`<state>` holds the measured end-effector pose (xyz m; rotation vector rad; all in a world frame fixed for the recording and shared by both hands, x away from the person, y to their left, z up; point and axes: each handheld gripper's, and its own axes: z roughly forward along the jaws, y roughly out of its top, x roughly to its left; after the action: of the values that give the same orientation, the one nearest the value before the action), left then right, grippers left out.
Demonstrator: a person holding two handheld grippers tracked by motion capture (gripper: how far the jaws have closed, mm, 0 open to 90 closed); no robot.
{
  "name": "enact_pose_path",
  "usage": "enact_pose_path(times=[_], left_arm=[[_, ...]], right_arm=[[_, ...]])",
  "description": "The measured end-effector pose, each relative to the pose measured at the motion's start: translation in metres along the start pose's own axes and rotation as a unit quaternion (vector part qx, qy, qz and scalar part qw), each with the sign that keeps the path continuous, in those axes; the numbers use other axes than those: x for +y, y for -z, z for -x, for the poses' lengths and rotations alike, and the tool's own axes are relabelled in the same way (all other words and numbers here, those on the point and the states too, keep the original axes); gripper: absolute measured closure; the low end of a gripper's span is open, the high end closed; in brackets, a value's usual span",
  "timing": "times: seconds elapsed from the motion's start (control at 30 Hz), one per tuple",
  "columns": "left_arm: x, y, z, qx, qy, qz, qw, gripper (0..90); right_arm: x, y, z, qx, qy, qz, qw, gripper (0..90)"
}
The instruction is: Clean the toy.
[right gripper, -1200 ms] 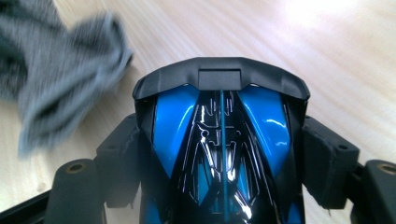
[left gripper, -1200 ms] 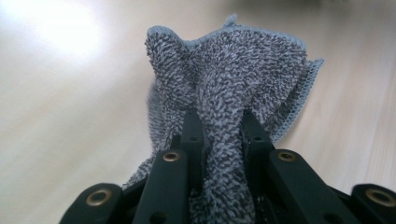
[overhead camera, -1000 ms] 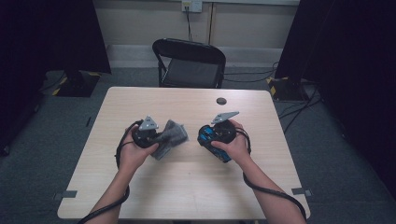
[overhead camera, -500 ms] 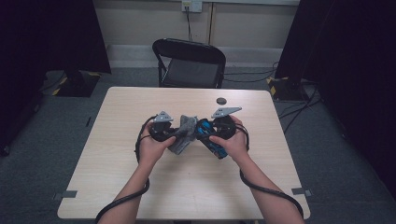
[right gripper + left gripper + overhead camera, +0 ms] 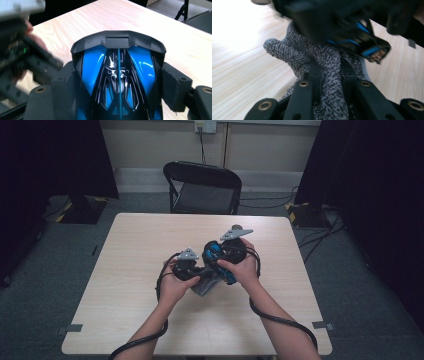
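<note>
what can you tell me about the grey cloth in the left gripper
The grey cloth looks like speckled grey-and-white terry, soft and bunched into folds. The left gripper is shut on it, a ridge of fabric pinched between the black jaws. One rounded fold sticks out to the side above the wooden table. Its top presses against the blue and black toy car held in the right gripper.

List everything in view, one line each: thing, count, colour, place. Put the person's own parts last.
Toy car: one, blue and black, held above the table's middle in the right claw.
Cloth: one, grey speckled, pinched in the left claw, against the car.
Small round object: one, dark, far side of the table.
Table: one, light wood, centre.
Folding chair: one, black, behind the table.
Left claw: one, black, shut on the cloth.
Right claw: one, black, shut on the car.
Forearms: two, entering from the bottom.
</note>
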<state>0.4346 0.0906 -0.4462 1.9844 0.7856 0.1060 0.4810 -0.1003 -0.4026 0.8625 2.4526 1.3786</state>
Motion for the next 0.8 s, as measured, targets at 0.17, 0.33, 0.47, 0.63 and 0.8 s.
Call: enact_pose_path(times=[0.17, 0.33, 0.47, 0.63, 0.8], left_arm=[[-0.005, -0.008, 0.012, -0.015, -0.010, -0.006, 0.9998, 76.0], [-0.010, -0.015, 0.020, -0.026, -0.018, -0.015, 0.9994, 75.9], [-0.016, -0.023, 0.030, -0.044, -0.034, -0.035, 0.9978, 75.9], [-0.019, -0.031, 0.038, -0.053, -0.054, -0.058, 0.9954, 75.8], [-0.018, -0.026, 0.036, -0.047, -0.063, -0.067, 0.9946, 75.8]], right_arm=[[0.008, -0.003, -0.001, -0.007, 0.006, -0.003, 1.0000, 25.7], [0.010, -0.004, 0.000, -0.013, 0.002, -0.008, 0.9999, 25.7], [0.012, -0.004, 0.002, -0.015, -0.002, -0.004, 0.9999, 25.7], [0.018, -0.001, 0.004, -0.014, -0.003, 0.003, 0.9999, 25.7], [0.022, 0.005, 0.006, -0.015, -0.003, 0.008, 0.9998, 25.7]])
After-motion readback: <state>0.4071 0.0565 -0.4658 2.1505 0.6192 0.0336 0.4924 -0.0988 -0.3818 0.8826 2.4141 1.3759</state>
